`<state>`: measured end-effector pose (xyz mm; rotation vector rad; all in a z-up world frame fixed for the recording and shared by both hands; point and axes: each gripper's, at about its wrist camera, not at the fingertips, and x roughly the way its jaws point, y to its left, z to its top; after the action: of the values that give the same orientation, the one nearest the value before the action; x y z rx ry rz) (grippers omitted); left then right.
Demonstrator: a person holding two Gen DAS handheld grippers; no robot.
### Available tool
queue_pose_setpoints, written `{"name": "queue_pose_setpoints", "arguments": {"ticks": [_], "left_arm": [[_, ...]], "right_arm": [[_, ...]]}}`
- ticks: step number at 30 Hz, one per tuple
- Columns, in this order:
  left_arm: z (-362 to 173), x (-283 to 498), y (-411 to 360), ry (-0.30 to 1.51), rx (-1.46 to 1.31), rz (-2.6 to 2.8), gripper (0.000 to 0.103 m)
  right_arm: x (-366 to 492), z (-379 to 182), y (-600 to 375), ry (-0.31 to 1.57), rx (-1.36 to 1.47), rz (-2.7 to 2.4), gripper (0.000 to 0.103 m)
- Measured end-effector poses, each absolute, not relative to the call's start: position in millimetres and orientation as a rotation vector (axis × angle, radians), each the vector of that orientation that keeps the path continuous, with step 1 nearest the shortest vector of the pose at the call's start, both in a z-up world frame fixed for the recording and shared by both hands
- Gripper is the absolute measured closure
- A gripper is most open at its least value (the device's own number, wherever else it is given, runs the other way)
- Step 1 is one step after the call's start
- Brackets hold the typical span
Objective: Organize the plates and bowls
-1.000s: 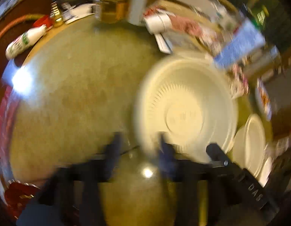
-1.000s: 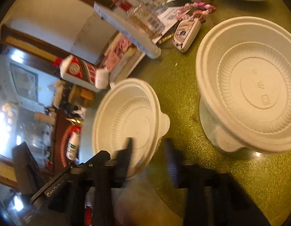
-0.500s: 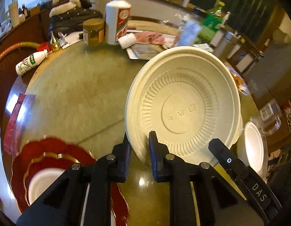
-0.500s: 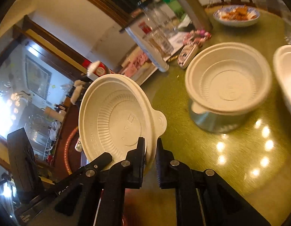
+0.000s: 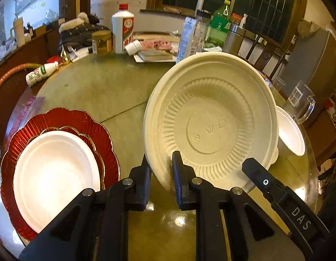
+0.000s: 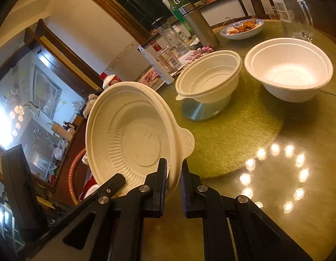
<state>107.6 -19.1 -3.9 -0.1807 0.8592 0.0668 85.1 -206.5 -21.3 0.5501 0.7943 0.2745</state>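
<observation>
Tilting above the desk [image 5: 98,91], a cream lid [image 5: 211,126] is clamped at its rim by both the left gripper [image 5: 160,174] and right gripper [image 6: 173,174]; stacked plates [image 5: 57,169] are seen at nine o'clock.

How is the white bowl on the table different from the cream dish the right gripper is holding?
The white bowl sits upright on the green table, while the cream dish hangs tilted on edge, pinched at its rim by the right gripper. The bowl looks smooth and deep; the dish is ribbed, shallow and has a tab. Both are round and empty.
</observation>
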Motion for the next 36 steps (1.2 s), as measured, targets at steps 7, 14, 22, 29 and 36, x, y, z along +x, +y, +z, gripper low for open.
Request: {"name": "queue_pose_setpoints", "arguments": {"ticks": [7,14,22,29,36], "left_arm": [[-14.5,101.8,-27.3,0.794,-0.167,0.076,0.086],[-26.3,101.8,-31.2,0.774,-0.172,0.066,0.085],[-29.5,102.1,-29.8,0.747,-0.198,0.042,0.085],[-32.5,102.3,-29.3,0.753,-0.212,0.029,0.085],[-33.7,102.2,-30.1,0.746,-0.2,0.029,0.085]], "right_arm": [[81.0,-26.6,-205.8,0.761,0.506,0.253,0.092],[81.8,-31.1,-207.2,0.761,0.478,0.212,0.091],[81.5,-29.1,-201.9,0.739,0.448,0.192,0.091],[83.1,-31.1,-200.5,0.738,0.431,0.178,0.091],[85.1,-31.3,-201.3,0.734,0.429,0.173,0.091]]}}
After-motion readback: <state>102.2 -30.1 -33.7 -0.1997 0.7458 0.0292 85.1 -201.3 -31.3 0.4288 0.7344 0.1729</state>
